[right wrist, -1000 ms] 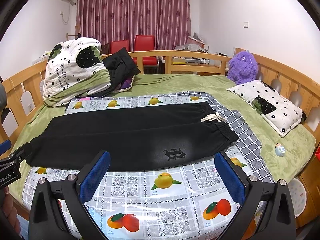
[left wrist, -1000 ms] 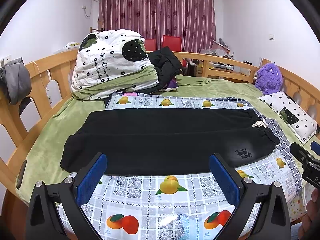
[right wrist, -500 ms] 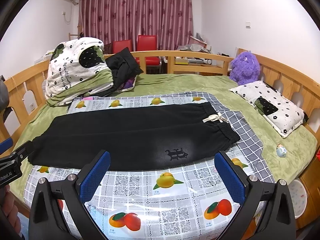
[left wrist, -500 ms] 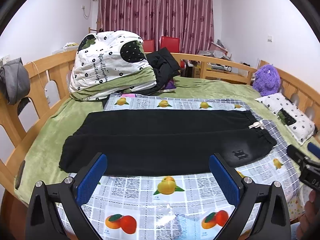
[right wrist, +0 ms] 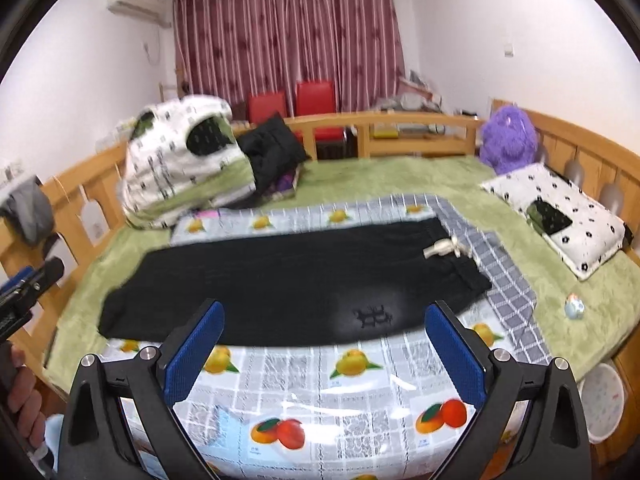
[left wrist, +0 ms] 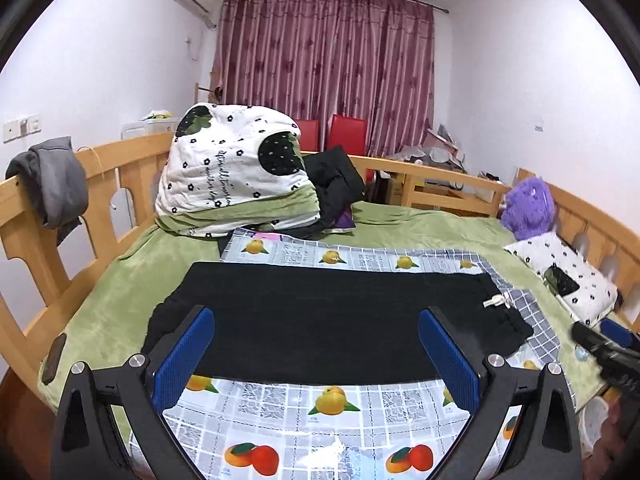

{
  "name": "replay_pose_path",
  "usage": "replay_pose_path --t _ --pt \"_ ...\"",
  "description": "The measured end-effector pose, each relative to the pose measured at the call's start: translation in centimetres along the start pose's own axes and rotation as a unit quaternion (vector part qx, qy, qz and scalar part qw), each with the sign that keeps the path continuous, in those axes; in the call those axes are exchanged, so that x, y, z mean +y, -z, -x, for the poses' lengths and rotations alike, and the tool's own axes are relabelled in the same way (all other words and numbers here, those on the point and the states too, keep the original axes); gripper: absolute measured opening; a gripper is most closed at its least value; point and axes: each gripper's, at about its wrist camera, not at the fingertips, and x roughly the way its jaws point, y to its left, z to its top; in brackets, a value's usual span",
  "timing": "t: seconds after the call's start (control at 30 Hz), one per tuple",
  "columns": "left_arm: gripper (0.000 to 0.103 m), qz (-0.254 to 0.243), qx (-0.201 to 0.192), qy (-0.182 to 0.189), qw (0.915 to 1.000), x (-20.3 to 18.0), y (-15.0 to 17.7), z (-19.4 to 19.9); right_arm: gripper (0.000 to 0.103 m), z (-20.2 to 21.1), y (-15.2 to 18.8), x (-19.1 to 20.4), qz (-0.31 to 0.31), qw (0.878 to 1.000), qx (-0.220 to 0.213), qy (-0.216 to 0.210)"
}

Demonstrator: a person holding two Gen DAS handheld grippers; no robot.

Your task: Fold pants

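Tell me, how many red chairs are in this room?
2. The left red chair and the right red chair stand side by side behind the wooden bed rail, before the curtain. Others may be hidden.

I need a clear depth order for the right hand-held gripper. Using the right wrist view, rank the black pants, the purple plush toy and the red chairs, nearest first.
From the right hand-held gripper:
1. Black pants, flat on the fruit-print sheet just ahead of the fingers.
2. Purple plush toy, far right, against the wooden bed rail.
3. Red chairs, beyond the far rail, before the curtain.

Home bedroom, wooden bed (left wrist: pixel 448 170), curtains (left wrist: pixel 326 72), pillow (right wrist: pixel 554 216)
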Motion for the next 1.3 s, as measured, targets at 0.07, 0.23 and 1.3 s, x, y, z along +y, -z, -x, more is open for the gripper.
replay_pose_path --t 0.07,0.23,1.3 --pt "0.103 0.005 0.011 0.005 0.9999 1.1 -1.1 -0.1 0.099 1.0 -0.8 -0.6 -0.012 1.000 -0.017 -0.012" --pt "0.103 0.012 0.028 -0.006 0.9995 4.3 -2.7 -1.9 0.100 1.2 -3.4 -2.8 -0.024 0.998 -0.050 -0.003" --pt "0.069 0.241 0.230 0.066 0.9405 17.9 17.0 -29.8 0.046 -31.4 13.1 -17.3 -0.206 0.961 0.181 -0.045"
